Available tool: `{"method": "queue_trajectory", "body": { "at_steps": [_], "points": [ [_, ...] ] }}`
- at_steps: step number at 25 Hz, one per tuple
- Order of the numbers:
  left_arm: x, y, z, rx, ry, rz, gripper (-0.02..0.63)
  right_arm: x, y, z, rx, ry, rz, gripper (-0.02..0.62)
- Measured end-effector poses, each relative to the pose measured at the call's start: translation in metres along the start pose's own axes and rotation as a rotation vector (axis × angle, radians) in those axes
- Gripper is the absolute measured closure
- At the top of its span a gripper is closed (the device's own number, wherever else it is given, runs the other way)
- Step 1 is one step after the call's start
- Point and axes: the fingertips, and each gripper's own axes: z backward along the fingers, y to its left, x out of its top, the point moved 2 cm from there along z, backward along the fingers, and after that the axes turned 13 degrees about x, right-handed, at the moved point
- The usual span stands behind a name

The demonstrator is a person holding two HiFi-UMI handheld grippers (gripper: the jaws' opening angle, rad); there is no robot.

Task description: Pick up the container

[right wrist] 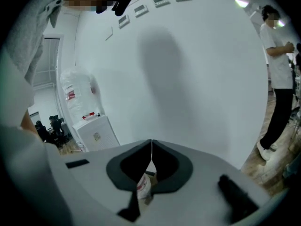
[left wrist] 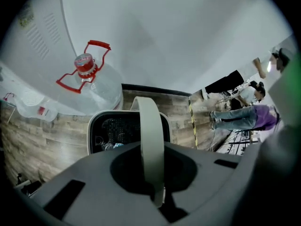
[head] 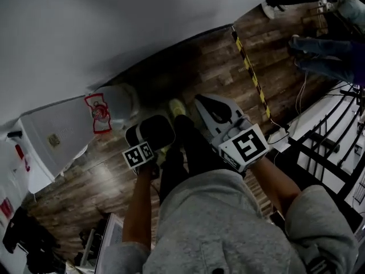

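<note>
Bin hangs by its handle over the wooden floor.
Head view: bin under the left claw, right claw beside it. Left gripper view: claw pinches the thin hoop handle mid-span; the bin looks stiff, probably light, may swing. Right gripper view: claw pressed together, empty.

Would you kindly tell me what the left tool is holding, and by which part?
The left tool is shut on the pale arched handle of the container, gripping the handle's strap between its jaws.
</note>
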Motion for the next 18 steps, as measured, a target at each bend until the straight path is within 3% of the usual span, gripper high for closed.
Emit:
{"method": "queue_trajectory", "body": {
  "at_steps": [6, 12, 18],
  "points": [
    [-0.040, 0.033, 0.052, -0.016, -0.002, 0.065, 0.592, 0.042, 0.040, 0.054, -0.053, -0.025, 0.088, 0.571],
    [-0.084, 0.077, 0.085, -0.039, -0.030, 0.160, 0.591, 0.072, 0.081, 0.116, -0.101, -0.109, 0.066, 0.571],
    [-0.123, 0.121, 0.099, -0.048, -0.070, 0.193, 0.591, 0.073, 0.132, 0.157, -0.157, -0.157, 0.110, 0.570]
  ]
}}
